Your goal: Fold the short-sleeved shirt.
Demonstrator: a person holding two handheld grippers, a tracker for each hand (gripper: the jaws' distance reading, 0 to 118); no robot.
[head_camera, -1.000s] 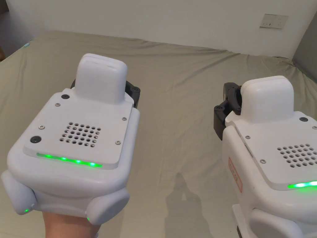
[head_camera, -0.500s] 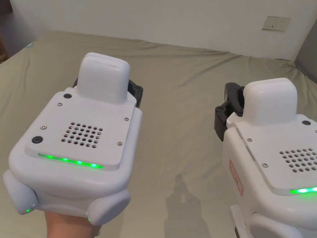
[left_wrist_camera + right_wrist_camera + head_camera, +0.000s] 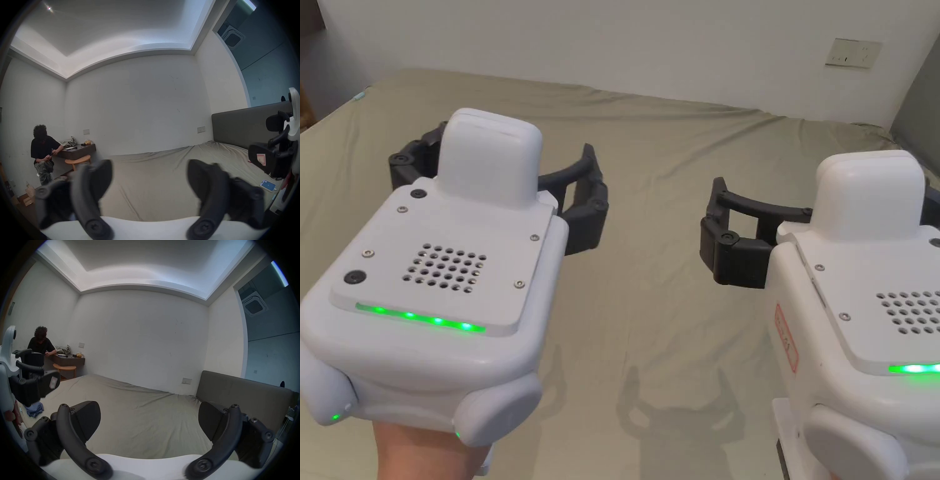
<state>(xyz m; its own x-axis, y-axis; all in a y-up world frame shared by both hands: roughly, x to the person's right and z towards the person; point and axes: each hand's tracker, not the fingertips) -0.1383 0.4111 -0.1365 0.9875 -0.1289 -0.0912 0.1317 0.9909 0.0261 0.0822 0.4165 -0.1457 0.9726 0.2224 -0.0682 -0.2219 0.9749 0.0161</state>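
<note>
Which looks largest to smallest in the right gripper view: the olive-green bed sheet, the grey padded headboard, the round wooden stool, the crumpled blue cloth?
1. olive-green bed sheet
2. grey padded headboard
3. round wooden stool and crumpled blue cloth: alike in size, the cloth nearer, so unranked.

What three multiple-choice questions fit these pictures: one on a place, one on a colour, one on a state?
1. Where does the crumpled blue cloth lie?
A. on the desk
B. on the bed sheet
C. between a gripper's jaws

2. What colour is the light strip on the left hand-held gripper?
A. green
B. red
C. blue

3. How do the jaws of the right hand-held gripper stand?
A. shut on the cloth
B. shut on nothing
C. open, holding nothing

Answers: B, since the right gripper view shows it bunched on the sheet; A, since the head view shows the strip glowing green; C, since the jaws stand wide apart over bare sheet.
</note>
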